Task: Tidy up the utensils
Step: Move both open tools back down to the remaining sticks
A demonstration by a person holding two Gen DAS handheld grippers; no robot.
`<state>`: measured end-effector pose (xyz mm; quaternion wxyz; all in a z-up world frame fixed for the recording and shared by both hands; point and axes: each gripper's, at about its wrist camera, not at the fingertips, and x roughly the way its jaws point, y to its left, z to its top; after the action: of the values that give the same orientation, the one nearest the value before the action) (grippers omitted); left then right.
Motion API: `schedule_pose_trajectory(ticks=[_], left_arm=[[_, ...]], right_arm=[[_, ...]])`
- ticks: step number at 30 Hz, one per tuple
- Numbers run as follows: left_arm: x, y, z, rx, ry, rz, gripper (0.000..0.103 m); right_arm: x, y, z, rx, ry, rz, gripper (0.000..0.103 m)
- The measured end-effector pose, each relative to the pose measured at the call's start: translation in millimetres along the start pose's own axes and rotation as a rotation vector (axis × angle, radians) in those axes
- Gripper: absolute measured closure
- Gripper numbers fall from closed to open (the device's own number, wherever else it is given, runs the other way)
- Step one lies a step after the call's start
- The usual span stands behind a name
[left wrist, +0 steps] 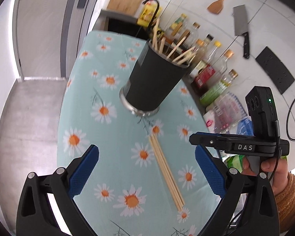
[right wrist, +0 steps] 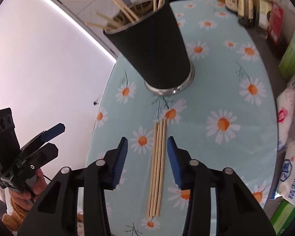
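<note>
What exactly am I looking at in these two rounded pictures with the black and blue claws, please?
They are two hand-held grippers, not a robot arm: a person squeezes one in each hand, and each carries a fisheye camera looking out along its own fingers. In the left wrist view the left gripper fills the bottom, and the other tool appears at its right. The right wrist view shows the right gripper the same way. Both are open and hold nothing. Below them is a daisy-patterned tablecloth. On it stands a black cup holding wooden chopsticks, and a small bundle of loose chopsticks lies flat, lined up between the right gripper's fingers. Bottles and packets crowd one edge.
</note>
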<state>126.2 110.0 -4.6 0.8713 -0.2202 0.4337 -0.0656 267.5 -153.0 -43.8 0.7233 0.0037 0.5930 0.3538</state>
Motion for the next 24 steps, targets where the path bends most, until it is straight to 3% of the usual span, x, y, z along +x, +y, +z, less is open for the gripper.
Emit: schedule_pose_trajectory(ticks=[2,11,24], left_arm=[[7.5,2.3,-3.6,-0.010,0.041,0.001,0.008],[36.6,12.2,-27.3,-0.044,0.170,0.044,0.008],[49.5,27.0,-34.2,-0.086,0.222,0.051,0.008]], right_arm=[[11.1,-1.5,0.7,0.002,0.043,-0.018,0.072],[62.0,-5.3,3.5,-0.025,0.238,-0.112,0.085],[90.6,1.5,2.5,-0.078,0.310,-0.210,0.090]])
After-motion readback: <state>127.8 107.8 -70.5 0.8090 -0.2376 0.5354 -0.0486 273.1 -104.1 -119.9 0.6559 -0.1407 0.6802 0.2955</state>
